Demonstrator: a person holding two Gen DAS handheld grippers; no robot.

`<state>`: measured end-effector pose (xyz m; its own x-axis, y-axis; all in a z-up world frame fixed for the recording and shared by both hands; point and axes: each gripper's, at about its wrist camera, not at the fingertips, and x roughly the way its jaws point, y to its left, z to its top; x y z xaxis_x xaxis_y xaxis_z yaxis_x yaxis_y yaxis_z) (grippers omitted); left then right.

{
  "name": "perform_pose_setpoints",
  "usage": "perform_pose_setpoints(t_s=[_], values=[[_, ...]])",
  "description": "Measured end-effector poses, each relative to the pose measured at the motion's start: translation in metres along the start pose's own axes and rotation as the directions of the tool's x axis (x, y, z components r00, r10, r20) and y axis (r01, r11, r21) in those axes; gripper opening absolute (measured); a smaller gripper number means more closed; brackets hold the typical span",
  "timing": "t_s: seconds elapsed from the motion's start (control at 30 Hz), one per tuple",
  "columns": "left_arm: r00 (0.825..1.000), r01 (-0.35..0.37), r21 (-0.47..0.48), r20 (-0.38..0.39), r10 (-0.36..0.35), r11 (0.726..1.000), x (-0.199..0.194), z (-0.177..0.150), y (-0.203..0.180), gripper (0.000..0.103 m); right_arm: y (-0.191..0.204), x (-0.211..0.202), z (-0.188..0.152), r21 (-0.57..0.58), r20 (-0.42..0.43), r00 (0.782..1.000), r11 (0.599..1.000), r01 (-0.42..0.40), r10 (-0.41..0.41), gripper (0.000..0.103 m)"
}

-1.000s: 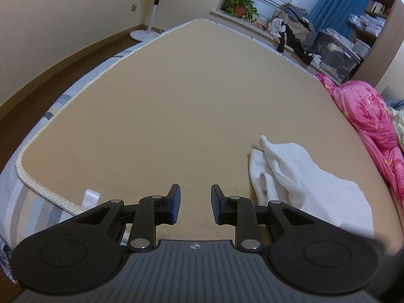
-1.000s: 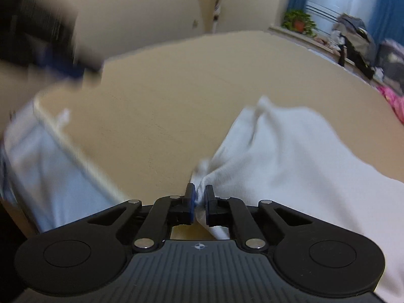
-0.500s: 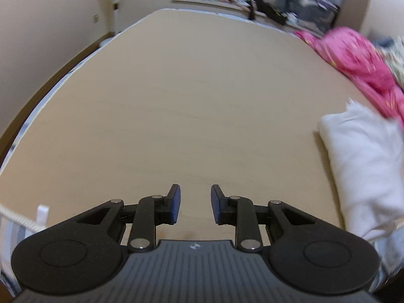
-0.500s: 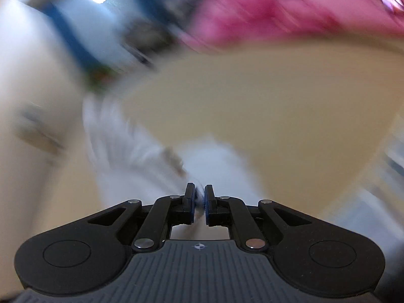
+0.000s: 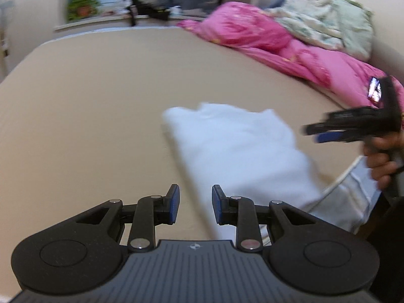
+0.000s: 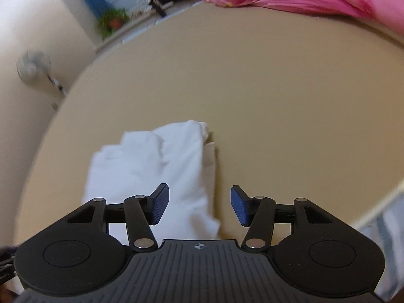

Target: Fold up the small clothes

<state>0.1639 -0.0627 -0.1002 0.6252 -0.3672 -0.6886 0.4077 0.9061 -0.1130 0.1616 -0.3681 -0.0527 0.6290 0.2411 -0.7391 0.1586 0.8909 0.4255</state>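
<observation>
The right gripper (image 6: pixel 199 205) has just spread its fingers, dropping the white cotton garment (image 6: pixel 151 169) onto the tan bed (image 6: pixel 277 101); left gripper (image 5: pixel 195 204) spread, empty.

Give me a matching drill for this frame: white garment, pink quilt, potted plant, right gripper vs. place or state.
Things:
1. white garment
2. pink quilt
3. potted plant
4. right gripper

Place or state:
A. on the window ledge past the bed
B. jaws just opened, nothing between them
C. bunched along the bed's far side
D. lying folded near the bed's near edge

Pairs: 1-D, 2-C, 3-A, 4-B
</observation>
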Motion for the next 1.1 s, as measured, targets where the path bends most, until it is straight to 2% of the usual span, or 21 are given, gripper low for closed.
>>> perform_pose_setpoints(t_s=[0.1,0.17,0.2,0.27,0.33,0.37,0.43,0.47,0.5,0.57,0.6,0.67,0.7,0.73,0.8,0.87,0.9,0.93,0.97,1.03,1.1], values=[[1.0,0.008,0.0,0.003,-0.008,1.0,0.032,0.002,-0.028,0.031,-0.003,0.027,0.002,0.014,-0.023,0.999,0.999,-0.036,0.036,0.054],[0.998,-0.02,-0.011,-0.063,0.019,1.0,0.063,-0.01,-0.033,0.029,-0.008,0.045,-0.003,0.017,-0.091,0.994,0.998,-0.054,0.055,0.037],[0.994,-0.026,-0.017,-0.107,0.024,1.0,0.076,-0.015,-0.032,0.029,-0.01,0.055,0.002,0.039,-0.104,0.992,0.997,-0.061,0.064,0.018],[0.984,-0.026,0.059,-0.176,0.036,0.998,0.09,-0.034,-0.035,0.03,-0.009,0.053,0.007,0.048,-0.061,0.995,0.996,-0.078,0.081,0.006],[0.979,-0.007,0.129,-0.199,0.033,0.992,0.088,-0.044,-0.039,0.03,-0.016,0.052,0.011,0.082,-0.061,0.997,0.995,-0.051,0.056,0.004],[0.975,0.008,0.126,-0.222,0.02,0.992,0.087,-0.043,-0.036,0.03,-0.022,0.055,0.009,0.102,-0.09,0.996,0.995,-0.016,0.025,0.004],[0.962,0.038,0.083,-0.273,-0.014,0.996,0.087,-0.033,-0.026,0.03,-0.028,0.065,0.008,0.097,-0.158,0.981,0.987,0.125,-0.108,0.004],[0.961,0.051,0.06,-0.274,-0.033,0.997,0.086,-0.024,-0.02,0.03,-0.033,0.065,0.01,0.107,-0.156,0.977,0.981,0.165,-0.147,0.006],[0.968,0.052,0.045,-0.249,-0.039,0.998,0.082,-0.016,-0.015,0.03,-0.039,0.061,0.016,0.161,-0.124,0.986,0.978,0.133,-0.113,0.006],[0.983,0.05,-0.012,-0.178,-0.051,0.999,0.079,0.007,-0.005,0.033,-0.045,0.046,0.03,0.247,0.009,1.0,0.969,0.01,-0.012,0.006],[0.986,0.051,-0.046,-0.156,-0.058,0.998,0.078,0.014,0.002,0.036,-0.042,0.041,0.035,0.239,0.062,0.998,0.971,-0.012,-0.003,0.014],[0.992,0.039,-0.126,-0.115,-0.054,0.991,0.089,0.035,0.011,0.052,-0.035,0.041,0.045,0.209,0.115,0.993,0.977,-0.035,0.011,0.037],[0.994,0.028,-0.155,-0.103,-0.044,0.987,0.095,0.042,0.015,0.061,-0.034,0.046,0.048,0.214,0.109,0.993,0.975,-0.057,0.034,0.045],[0.995,0.016,-0.188,-0.098,-0.035,0.982,0.105,0.049,0.017,0.063,-0.033,0.054,0.051,0.231,0.092,0.993,0.969,-0.093,0.074,0.045],[0.992,0.008,-0.273,-0.121,-0.043,0.962,0.127,0.058,0.023,0.063,-0.033,0.074,0.055,0.252,0.05,0.991,0.958,-0.134,0.125,0.045],[0.987,0.012,-0.35,-0.145,-0.066,0.937,0.15,0.063,0.029,0.063,-0.029,0.087,0.058,0.25,0.026,0.993,0.961,-0.12,0.117,0.045],[0.987,0.003,-0.37,-0.15,-0.063,0.929,0.156,0.064,0.034,0.063,-0.027,0.089,0.055,0.25,0.025,0.991,0.959,-0.133,0.131,0.03],[0.986,-0.007,-0.386,-0.155,-0.057,0.922,0.162,0.064,0.035,0.063,-0.028,0.088,0.055,0.247,0.043,0.986,0.955,-0.164,0.159,0.005],[0.986,-0.013,-0.405,-0.157,-0.055,0.914,0.167,0.063,0.037,0.063,-0.03,0.087,0.058,0.263,0.082,0.985,0.95,-0.171,0.154,0.004],[0.985,0.002,-0.451,-0.151,-0.078,0.893,0.174,0.061,0.039,0.063,-0.045,0.09,0.054,0.379,0.118,0.981,0.906,-0.188,0.154,0.004],[0.985,0.01,-0.477,-0.148,-0.092,0.879,0.166,0.055,0.054,0.063,-0.057,0.097,0.052,0.415,0.051,0.997,0.907,-0.071,0.054,0.005]])
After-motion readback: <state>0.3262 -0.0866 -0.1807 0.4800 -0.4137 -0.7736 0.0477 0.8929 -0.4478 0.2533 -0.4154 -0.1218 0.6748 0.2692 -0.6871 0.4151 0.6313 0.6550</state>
